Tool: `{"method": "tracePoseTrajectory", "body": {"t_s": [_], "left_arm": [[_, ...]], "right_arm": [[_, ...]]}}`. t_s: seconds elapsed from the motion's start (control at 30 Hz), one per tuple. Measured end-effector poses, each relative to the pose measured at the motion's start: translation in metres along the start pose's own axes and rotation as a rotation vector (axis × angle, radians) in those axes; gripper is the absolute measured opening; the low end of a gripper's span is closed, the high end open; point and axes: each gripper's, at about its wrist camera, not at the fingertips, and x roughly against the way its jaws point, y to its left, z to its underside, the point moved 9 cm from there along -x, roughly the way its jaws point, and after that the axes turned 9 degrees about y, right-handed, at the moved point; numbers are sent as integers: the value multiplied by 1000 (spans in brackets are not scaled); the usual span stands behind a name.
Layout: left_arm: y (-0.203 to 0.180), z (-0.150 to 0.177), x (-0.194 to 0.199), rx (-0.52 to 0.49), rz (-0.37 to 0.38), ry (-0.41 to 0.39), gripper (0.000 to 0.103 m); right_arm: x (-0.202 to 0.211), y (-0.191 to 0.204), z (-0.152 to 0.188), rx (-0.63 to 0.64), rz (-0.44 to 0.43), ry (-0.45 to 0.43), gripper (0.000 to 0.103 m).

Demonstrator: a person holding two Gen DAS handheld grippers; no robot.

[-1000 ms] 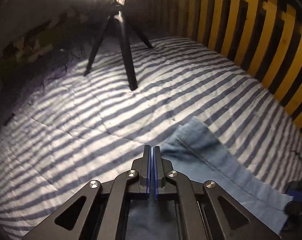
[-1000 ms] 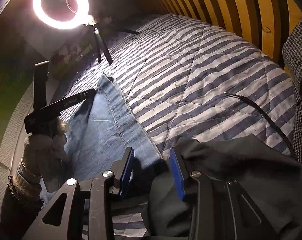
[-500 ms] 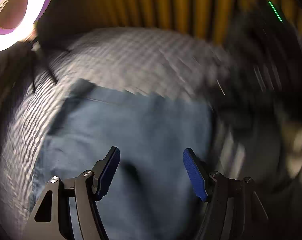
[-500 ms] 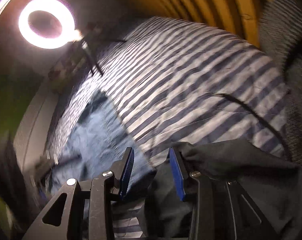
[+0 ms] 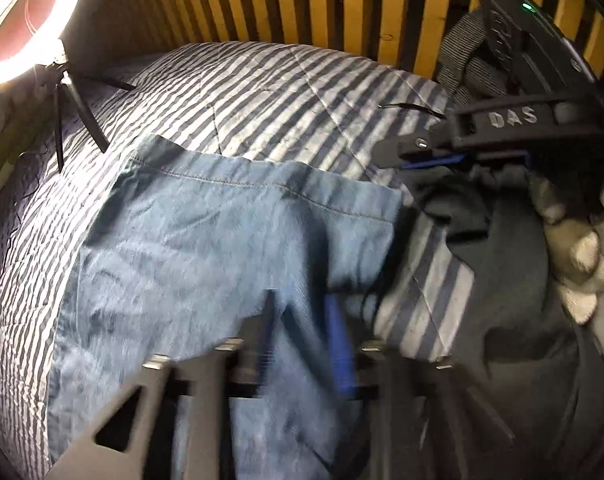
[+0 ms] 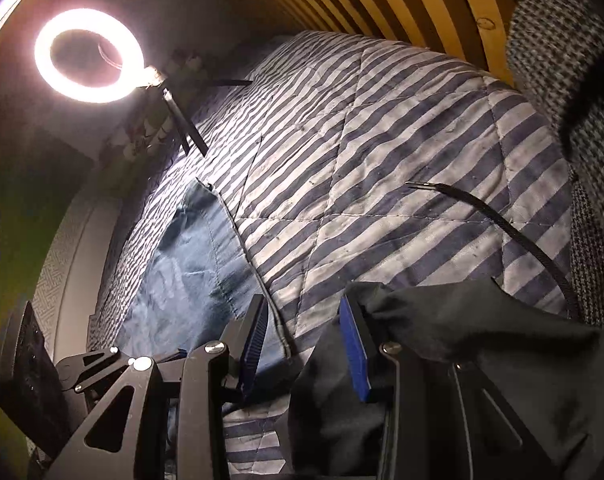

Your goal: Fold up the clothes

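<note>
Two garments lie side by side: the blue denim piece (image 5: 206,248) directly beneath the left gripper (image 5: 302,328), its hemmed edge running crosswise ahead. Left jaws have just been closing, denim between them (blur hides whether they pinch). The right gripper (image 6: 305,344) stands part-spread with the dark garment (image 6: 481,344) draped against one pad, nothing pinched.

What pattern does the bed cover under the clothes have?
The bed cover has grey-blue and white stripes with diamond quilting. It shows best in the right wrist view.

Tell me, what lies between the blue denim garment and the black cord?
Only bare striped quilt separates the blue denim garment from the black cord, in the right wrist view.
</note>
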Motion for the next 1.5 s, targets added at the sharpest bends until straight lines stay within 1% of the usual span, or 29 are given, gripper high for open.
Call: {"method": "tracePoseTrajectory", "body": {"t_s": [0.03,0.1,0.13,0.2,0.23,0.3,0.37,0.4,0.43,0.47,0.57,0.6,0.63,0.73,0.83,0.9,0.97,1.0,1.2,1.27,1.37,1.4,1.43,1.47,1.5], "left_arm": [[-3,2,2,-3,-14,-12,53],[-18,10,8,-48,-20,-23,53],[-26,15,8,-82,-45,-23,54],[-36,29,1,-147,-100,3,54],[-36,38,-7,-159,-127,35,55],[-29,46,-6,-145,-134,17,58],[-19,54,-6,-114,-100,26,55],[-13,56,-5,-90,-74,30,41],[-8,58,-4,-64,-68,42,15],[-1,58,-4,-34,-71,50,5],[19,57,8,101,56,44,6],[27,56,13,142,85,33,6],[35,56,19,175,115,18,6],[50,57,32,225,148,-10,6],[59,60,34,250,166,-19,6],[59,64,37,272,187,-24,6],[61,63,34,275,191,-30,6],[60,64,34,273,195,-31,6],[60,65,32,285,207,-52,6],[59,67,31,290,218,-55,6],[55,71,31,295,241,-53,6],[52,73,31,289,252,-48,7],[46,77,32,278,270,-28,11],[43,83,35,269,289,-11,17],[42,93,40,271,301,3,34]], "right_arm": [[-1,1,0,4,0,2,34],[-2,2,1,10,0,7,34],[-2,3,1,13,-1,9,34],[-4,8,2,30,-11,21,34],[-7,11,3,41,-14,28,34],[-12,16,6,68,-1,45,34],[-13,17,6,75,10,47,34],[-14,17,6,72,11,48,34],[-14,17,5,65,9,50,34],[-13,15,5,56,7,52,34],[-2,12,8,-12,13,57,34],[4,14,12,-31,5,62,36],[12,20,17,-55,-21,73,41],[23,37,33,-91,-87,107,53],[13,52,54,-129,-101,172,54],[-5,56,65,-177,-112,217,54],[-22,57,71,-247,-149,245,54],[-28,60,73,-277,-182,249,54],[-69,74,73,-427,-323,247,55],[-75,77,61,-454,-370,186,56],[-82,80,41,-459,-414,104,56],[-82,81,37,-456,-408,82,55],[-81,82,32,-434,-370,57,44],[-79,82,29,-405,-323,34,34],[-74,83,26,-355,-266,9,15]]}}
